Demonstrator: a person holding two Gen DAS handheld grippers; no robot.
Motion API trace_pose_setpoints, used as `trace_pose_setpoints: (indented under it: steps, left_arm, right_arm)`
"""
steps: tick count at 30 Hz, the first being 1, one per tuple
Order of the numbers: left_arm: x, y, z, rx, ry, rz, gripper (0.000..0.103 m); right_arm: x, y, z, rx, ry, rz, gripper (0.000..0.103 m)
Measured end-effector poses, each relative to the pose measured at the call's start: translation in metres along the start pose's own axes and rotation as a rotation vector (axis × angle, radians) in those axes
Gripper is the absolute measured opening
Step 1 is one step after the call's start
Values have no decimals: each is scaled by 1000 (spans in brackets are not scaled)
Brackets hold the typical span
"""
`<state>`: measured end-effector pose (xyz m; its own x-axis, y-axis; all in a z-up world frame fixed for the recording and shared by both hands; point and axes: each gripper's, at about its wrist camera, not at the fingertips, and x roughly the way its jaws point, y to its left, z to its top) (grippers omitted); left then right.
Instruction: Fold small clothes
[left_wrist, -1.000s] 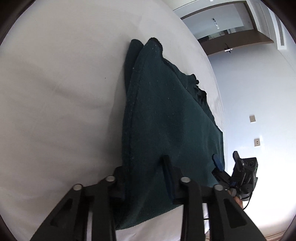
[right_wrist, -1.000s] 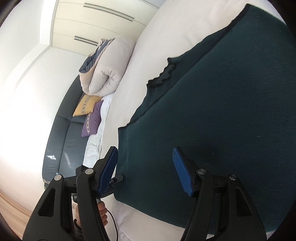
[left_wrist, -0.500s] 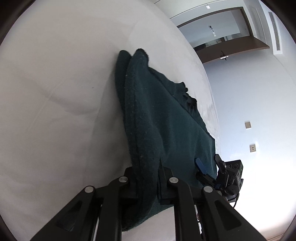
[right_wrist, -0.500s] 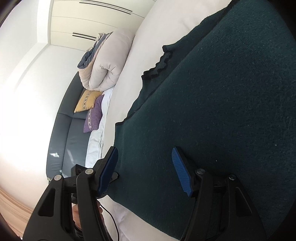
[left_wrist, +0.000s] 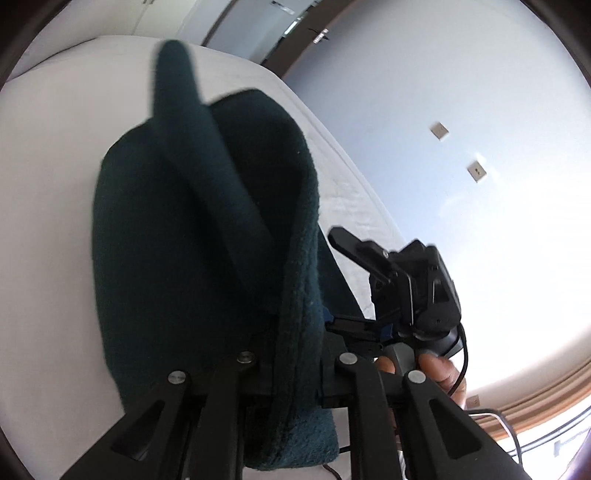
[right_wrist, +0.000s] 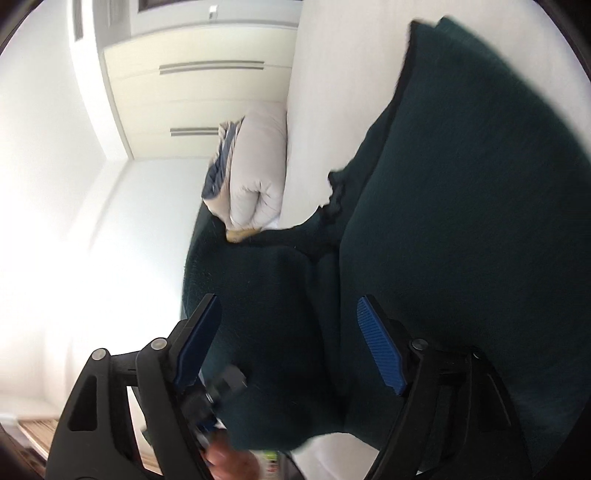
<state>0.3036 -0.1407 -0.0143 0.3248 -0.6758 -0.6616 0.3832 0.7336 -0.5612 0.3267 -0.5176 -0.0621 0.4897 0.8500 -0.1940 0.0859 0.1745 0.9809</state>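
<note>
Lifted since before, the garment (left_wrist: 192, 236) hangs lengthwise from clamped left jaws; right jaws gape empty.

1. Left gripper (left_wrist: 295, 354), jaws now clamped on the green garment (left_wrist: 207, 229), lifts its edge off the bed (left_wrist: 44, 184).
2. Garment now bunches upright in a fold.
3. Right gripper (right_wrist: 288, 347) now sits beside the raised fold, jaws spread as before.
</note>
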Motion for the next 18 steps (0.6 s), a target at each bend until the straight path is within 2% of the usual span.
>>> trace_pose_setpoints:
  steps: [2,4,6,7,11,13,17,18]
  left_arm:
    - [17,-3,-4,-3,32,-20,24]
    - [10,0,-9,-6,-9,-54,47]
    - [-6,7,-13,-4,-51,-55,63]
    - [-15,11,-14,-3,-71,-55,67]
    - [-30,29,-22,-21,-87,-38,67]
    - [-32,42,-30,-46,-82,-36,67]
    - [-28,59,-48,-87,-60,-44,67]
    - [-26,61,-51,-91,-52,-46,67]
  right_arm:
    - [-8,-10,11,46,10,15,76]
    - [-11,-18,17,85,32,33,76]
    - [-12,-18,19,76,45,21,76]
    - [-11,-18,19,73,48,23,76]
    - [-8,-14,21,67,47,-16,76]
    - [1,-6,16,42,67,-94,75]
    - [25,20,11,-93,125,-316,73]
    - [31,25,10,-124,136,-358,68]
